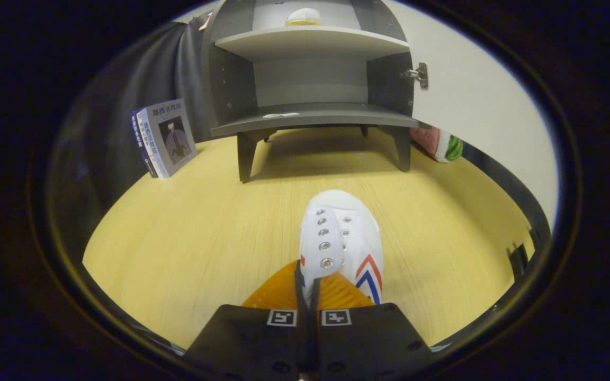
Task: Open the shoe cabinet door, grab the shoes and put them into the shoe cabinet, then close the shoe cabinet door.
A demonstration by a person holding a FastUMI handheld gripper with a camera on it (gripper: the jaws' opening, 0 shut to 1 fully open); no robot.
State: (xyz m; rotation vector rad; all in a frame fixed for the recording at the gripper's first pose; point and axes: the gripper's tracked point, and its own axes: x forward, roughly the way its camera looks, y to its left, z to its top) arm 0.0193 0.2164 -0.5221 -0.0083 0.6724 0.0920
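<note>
The tool (307,296) is pinching the rear edge of a white shoe (341,241), its fingers nearly pressed together, the toe pointing ahead over the counter (188,238). Well beyond stands the shoe cabinet (313,114), door (474,106) open, another shoe (304,17) on its upper shelf. With so thin a grip, the shoe could swing or slip out on the way, or its toe could catch the shelf edge.

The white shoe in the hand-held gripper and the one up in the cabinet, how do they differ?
The near shoe is pinched at its edge between the fingers of the hand-held gripper, above the wooden floor; the far shoe rests on the cabinet's upper shelf. The near shoe shows eyelets and red-blue stripes; the far one's details are too small to tell. Both are white.
</note>
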